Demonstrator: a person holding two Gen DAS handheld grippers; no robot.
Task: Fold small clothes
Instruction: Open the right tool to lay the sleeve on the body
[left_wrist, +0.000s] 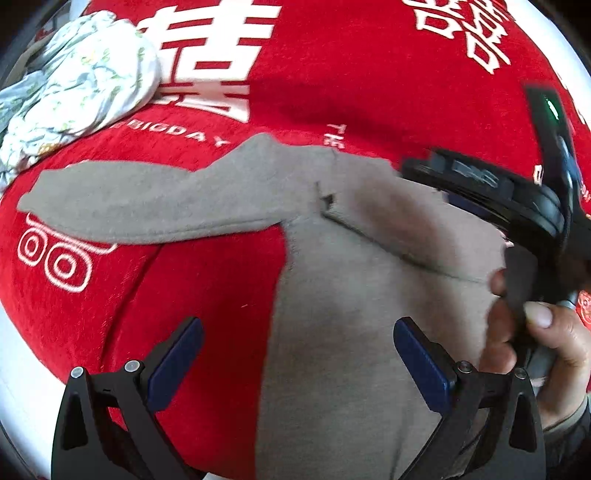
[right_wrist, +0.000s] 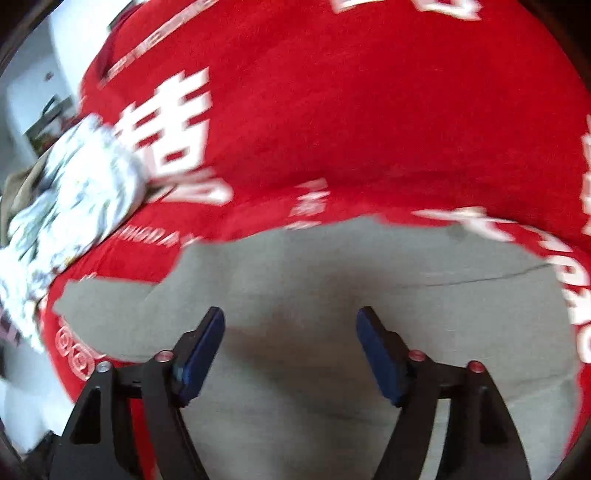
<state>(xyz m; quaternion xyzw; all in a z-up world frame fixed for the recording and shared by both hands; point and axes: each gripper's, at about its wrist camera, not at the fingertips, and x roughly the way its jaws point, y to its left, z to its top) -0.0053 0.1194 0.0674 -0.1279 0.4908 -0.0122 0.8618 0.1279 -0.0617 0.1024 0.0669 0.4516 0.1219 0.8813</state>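
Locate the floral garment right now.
The crumpled floral garment sits upper-left in both wrist views, on the red cloth's edge, apart from the grey garment.

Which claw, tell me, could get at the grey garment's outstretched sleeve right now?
Probably the left claw: it is open above the grey garment, and the sleeve lies flat on the red cloth to its left, nothing covering it. The floral bundle sits farther back.

Your L wrist cam looks down close over the grey garment (left_wrist: 332, 295), facing the red cloth (left_wrist: 332, 74). R cam: same close downward angle. Both share garment, cloth, floral bundle (right_wrist: 74, 195) far left.
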